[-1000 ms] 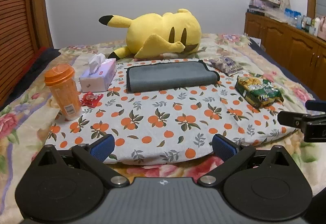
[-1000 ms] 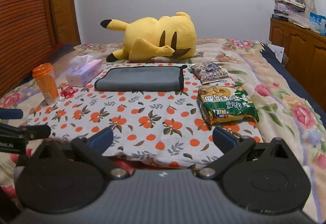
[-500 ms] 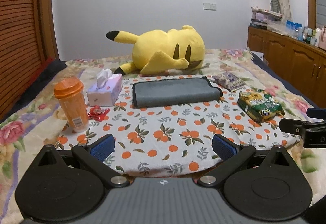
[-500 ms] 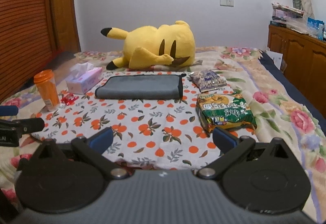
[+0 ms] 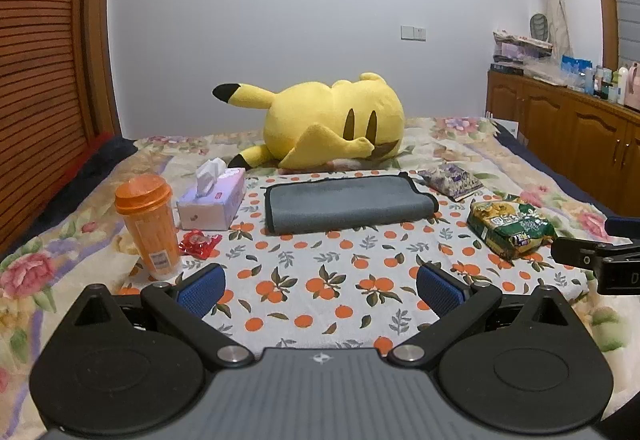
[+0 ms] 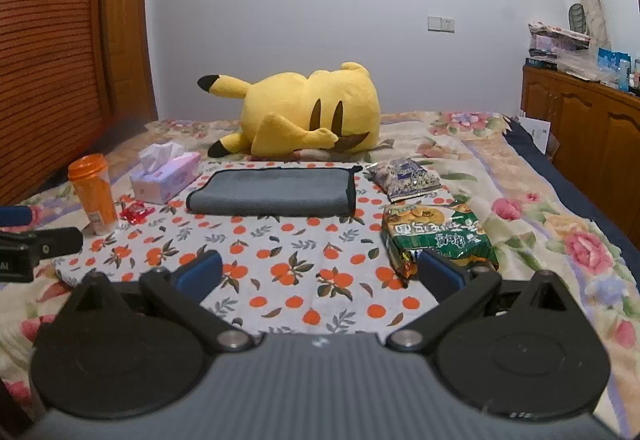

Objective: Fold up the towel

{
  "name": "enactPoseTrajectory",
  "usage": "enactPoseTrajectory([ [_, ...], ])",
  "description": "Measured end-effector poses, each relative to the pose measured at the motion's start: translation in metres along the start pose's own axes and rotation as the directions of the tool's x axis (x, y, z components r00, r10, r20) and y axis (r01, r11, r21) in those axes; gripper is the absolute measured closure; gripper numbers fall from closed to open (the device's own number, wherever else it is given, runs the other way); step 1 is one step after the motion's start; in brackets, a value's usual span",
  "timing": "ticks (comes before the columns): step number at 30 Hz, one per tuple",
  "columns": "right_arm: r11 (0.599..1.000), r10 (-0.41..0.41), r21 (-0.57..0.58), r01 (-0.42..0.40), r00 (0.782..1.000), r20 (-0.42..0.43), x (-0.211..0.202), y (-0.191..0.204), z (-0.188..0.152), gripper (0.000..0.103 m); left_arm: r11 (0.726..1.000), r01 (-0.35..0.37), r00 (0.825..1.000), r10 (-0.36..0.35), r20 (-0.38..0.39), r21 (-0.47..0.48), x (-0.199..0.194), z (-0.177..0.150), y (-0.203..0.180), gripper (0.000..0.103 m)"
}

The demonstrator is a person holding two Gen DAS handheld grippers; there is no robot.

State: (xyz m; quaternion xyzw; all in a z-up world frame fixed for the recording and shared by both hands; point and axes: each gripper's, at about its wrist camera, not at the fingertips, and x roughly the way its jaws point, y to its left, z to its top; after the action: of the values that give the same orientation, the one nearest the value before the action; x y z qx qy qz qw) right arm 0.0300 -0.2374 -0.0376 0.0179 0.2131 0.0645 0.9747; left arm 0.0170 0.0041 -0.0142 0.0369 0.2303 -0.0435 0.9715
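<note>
- The grey towel lies folded flat on an orange-print cloth at the far middle of the bed, just in front of a yellow plush toy; nothing grips it.
- At 9 o'clock of the towel sits a tissue box, then a red wrapper and an upright orange cup; at 3 o'clock lie a purple packet and a green snack bag.
- The bed wears a floral sheet; a white wall with a switch plate stands behind, slatted wood at 9 o'clock, a wooden cabinet with clutter at 3 o'clock.
- Left gripper: jaws wide apart, holding nothing, low over the cloth's near edge. Right gripper: jaws likewise apart and bare.
- The cabinet's top items are too small to name, and print on the bags cannot be read.
- The right wrist view shows the towel's looped tag corner clearly and the left gripper entering at 9 o'clock; the left wrist view shows the right gripper at 3 o'clock, cut off by the frame.
</note>
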Motion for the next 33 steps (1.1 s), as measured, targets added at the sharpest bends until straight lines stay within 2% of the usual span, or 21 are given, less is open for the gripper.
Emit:
enactPoseTrajectory([
  [19,1.000,-0.011,0.022,0.009,0.996,0.092,-0.012,-0.004,0.002,0.000,1.000,-0.019,0.996,0.017,0.092,0.013,-0.013,0.004,0.001,0.000],
  [33,0.999,-0.020,0.028,0.017,0.992,0.122,-0.017,-0.008,0.002,0.000,1.000,-0.023,0.994,0.023,0.103,0.002,-0.013,0.006,0.004,0.000],
])
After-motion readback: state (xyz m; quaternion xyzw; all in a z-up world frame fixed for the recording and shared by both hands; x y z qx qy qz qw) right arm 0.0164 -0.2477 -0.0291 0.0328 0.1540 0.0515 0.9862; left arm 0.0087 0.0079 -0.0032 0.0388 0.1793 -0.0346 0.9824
